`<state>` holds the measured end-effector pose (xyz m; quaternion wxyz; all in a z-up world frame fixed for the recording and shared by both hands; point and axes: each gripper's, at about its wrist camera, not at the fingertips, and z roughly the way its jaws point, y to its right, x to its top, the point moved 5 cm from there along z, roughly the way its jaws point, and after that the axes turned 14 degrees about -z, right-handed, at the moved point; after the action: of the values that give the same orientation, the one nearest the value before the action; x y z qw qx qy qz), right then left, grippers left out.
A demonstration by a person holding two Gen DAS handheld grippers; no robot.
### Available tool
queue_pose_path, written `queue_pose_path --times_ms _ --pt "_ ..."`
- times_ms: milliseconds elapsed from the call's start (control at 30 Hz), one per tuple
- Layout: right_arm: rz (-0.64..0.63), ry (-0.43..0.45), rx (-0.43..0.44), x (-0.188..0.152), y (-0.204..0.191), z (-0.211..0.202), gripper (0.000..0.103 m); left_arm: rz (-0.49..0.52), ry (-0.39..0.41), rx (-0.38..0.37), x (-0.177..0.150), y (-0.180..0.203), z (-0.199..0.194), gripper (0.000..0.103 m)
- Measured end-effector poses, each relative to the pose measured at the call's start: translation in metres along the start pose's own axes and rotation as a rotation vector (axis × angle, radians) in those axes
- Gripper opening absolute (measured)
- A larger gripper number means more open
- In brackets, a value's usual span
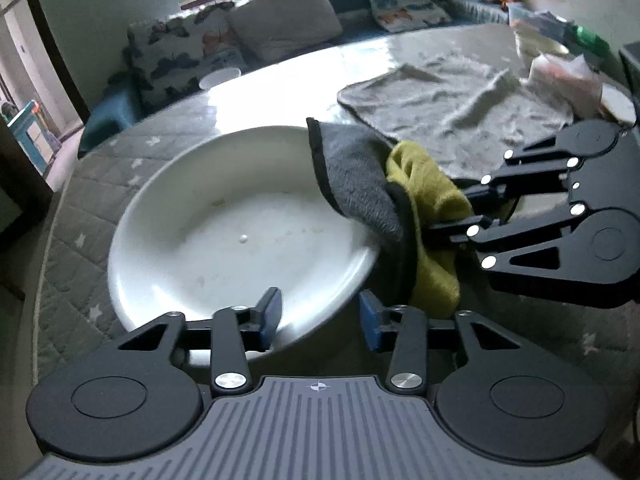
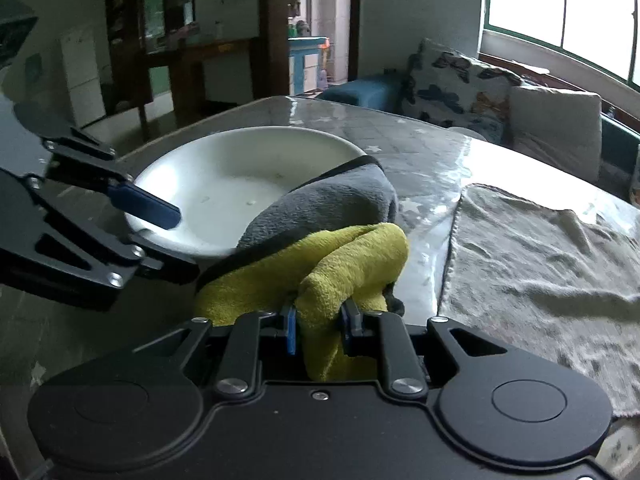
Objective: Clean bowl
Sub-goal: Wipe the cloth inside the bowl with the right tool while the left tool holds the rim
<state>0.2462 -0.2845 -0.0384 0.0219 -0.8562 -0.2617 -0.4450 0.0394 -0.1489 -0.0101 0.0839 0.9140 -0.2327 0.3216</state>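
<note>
A shallow white bowl with small crumbs and smears inside sits on the quilted table. My left gripper is shut on its near rim, with one blue pad on the inside wall and the other under the rim. The right wrist view shows the same hold on the bowl by the left gripper. My right gripper is shut on a bunched yellow and grey cloth. The cloth's grey flap drapes over the bowl's right rim, in front of the right gripper.
A pale grey towel is spread on the table beyond the bowl and to its right. Plastic bags lie at the far right. Cushions line a bench behind the table, and a small white cup stands by the far edge.
</note>
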Motion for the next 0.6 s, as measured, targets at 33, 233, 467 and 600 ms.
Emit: queue_pose_path --times_ms 33,233,467,600 --pt "-0.004 0.002 0.002 0.001 0.001 0.001 0.022 0.006 -0.002 -0.006 0.001 0.0 0.002 0.034" --pt "-0.028 0.011 0.013 0.005 0.005 0.009 0.022 0.066 -0.007 -0.03 0.001 0.005 0.011 0.029" --pt "-0.056 0.022 0.027 0.009 0.01 0.017 0.022 0.092 -0.021 -0.09 0.0 -0.001 0.009 0.027" --pt "-0.072 0.029 0.035 0.012 0.013 0.022 0.022 0.103 -0.024 -0.099 0.0 -0.002 0.01 0.026"
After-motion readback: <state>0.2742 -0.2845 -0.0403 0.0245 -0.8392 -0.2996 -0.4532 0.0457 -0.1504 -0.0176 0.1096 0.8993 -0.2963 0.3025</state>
